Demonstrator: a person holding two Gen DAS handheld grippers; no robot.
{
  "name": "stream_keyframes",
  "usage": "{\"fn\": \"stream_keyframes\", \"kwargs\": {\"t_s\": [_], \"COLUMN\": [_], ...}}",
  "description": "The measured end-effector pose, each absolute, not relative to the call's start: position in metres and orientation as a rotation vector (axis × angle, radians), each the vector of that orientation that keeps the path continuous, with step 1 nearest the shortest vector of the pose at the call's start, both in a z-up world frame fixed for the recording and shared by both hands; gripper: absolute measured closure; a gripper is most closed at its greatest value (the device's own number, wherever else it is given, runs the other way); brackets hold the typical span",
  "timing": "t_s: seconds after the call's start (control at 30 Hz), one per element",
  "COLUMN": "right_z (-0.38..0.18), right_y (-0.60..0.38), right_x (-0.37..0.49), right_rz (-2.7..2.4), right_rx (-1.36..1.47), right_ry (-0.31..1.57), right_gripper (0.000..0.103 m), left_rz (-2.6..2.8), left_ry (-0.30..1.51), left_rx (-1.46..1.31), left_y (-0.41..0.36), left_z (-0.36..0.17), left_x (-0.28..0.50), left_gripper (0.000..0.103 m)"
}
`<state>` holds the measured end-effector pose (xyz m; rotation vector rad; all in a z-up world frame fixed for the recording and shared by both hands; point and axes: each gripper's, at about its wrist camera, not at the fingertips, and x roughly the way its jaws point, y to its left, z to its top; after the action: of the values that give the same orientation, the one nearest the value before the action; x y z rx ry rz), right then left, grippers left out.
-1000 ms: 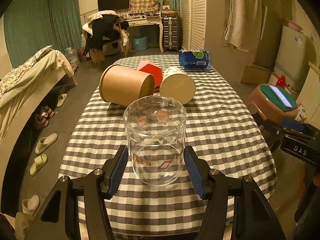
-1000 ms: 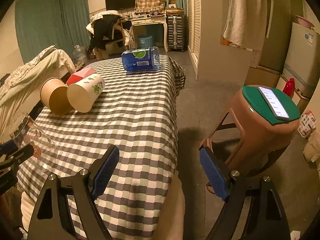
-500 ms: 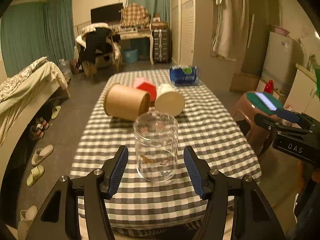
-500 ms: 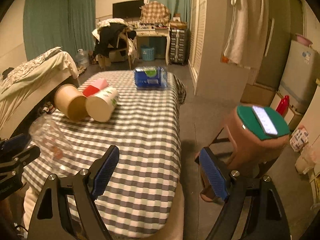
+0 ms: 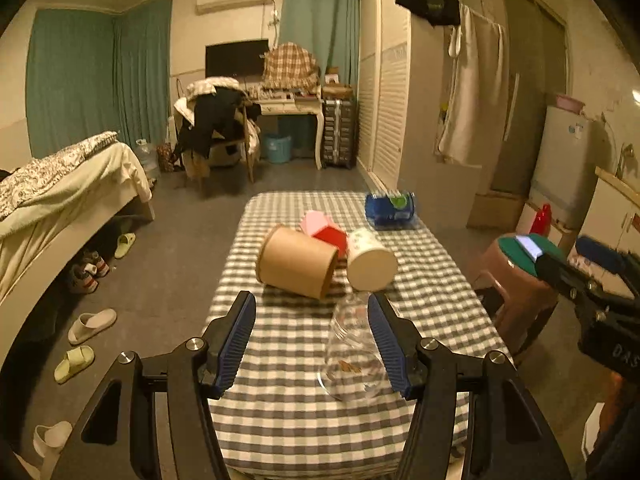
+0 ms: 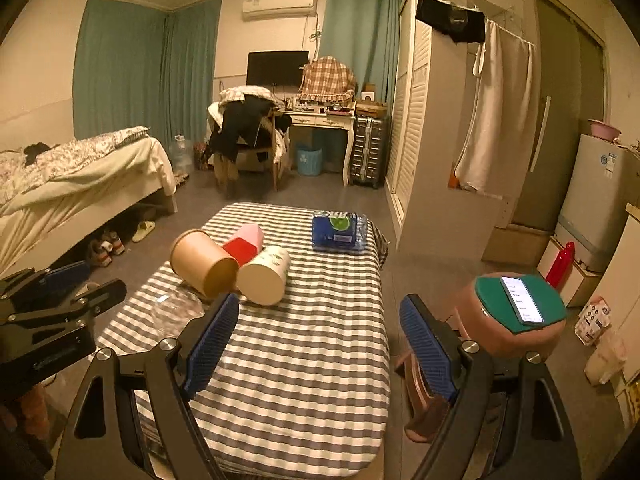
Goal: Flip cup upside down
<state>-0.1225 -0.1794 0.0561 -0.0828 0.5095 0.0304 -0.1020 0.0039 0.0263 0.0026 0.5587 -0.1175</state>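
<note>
- Your left claw hangs above the near end of the desk with its blue-padded fingers spread wide and nothing between them.
- The clear glass cup is on the checked cloth of the desk, partly behind the right finger of that claw; whether the pad touches the glass, you cannot tell from here.
- In the left wrist view the cup shows a narrow end farther from you and a wider end nearer, and it looks tilted; which end is the mouth is not clear.
- From the right wrist view the cup is only a faint, blurred shape on the cloth, just in front of the brown paper cup.
- Your right claw is held over the near right part of the desk, its fingers wide apart and holding nothing.
- Beyond the glass cup lie a brown paper cup and a white paper cup, both on their sides and side by side, with a red and pink box just behind them.
- A blue packet lies near the far right corner of the desk.
</note>
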Motion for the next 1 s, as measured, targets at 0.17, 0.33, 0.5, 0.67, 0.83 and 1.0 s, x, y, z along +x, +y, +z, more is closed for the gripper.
{"fn": "stream_keyframes", "kwargs": {"t_s": [0.17,0.33,0.5,0.67,0.83,1.0], "right_z": [0.049,0.031,0.012,-0.001,0.001,0.002], "right_y": [-0.168,-0.165,-0.168,-0.171,-0.172,-0.172], "right_x": [-0.132,-0.131,-0.125,-0.121,-0.123,-0.123], "right_rz": [0.045,0.052,0.046,0.012,0.004,-0.005], "right_rx": [-0.074,-0.051,-0.028,-0.043,-0.047,-0.043], "right_ry": [0.509,0.526,0.556,0.575,0.559,0.55], "right_gripper": [0.02,0.02,0.02,0.01,0.003,0.0], "left_rz": [-0.106,-0.055,-0.023,-0.009,-0.001,0.009], "left_ry": [0.547,0.529,0.503,0.516,0.526,0.534], "left_rx": [-0.03,-0.017,-0.002,-0.009,-0.015,-0.011], "left_y": [0.017,0.026,0.03,0.028,0.029,0.029], "left_z": [0.02,0.013,0.009,0.001,-0.001,-0.004], "left_x": [-0.109,-0.115,-0.118,-0.115,-0.115,-0.116], "left_gripper": [0.042,0.042,0.021,0.0,0.0,0.0]}}
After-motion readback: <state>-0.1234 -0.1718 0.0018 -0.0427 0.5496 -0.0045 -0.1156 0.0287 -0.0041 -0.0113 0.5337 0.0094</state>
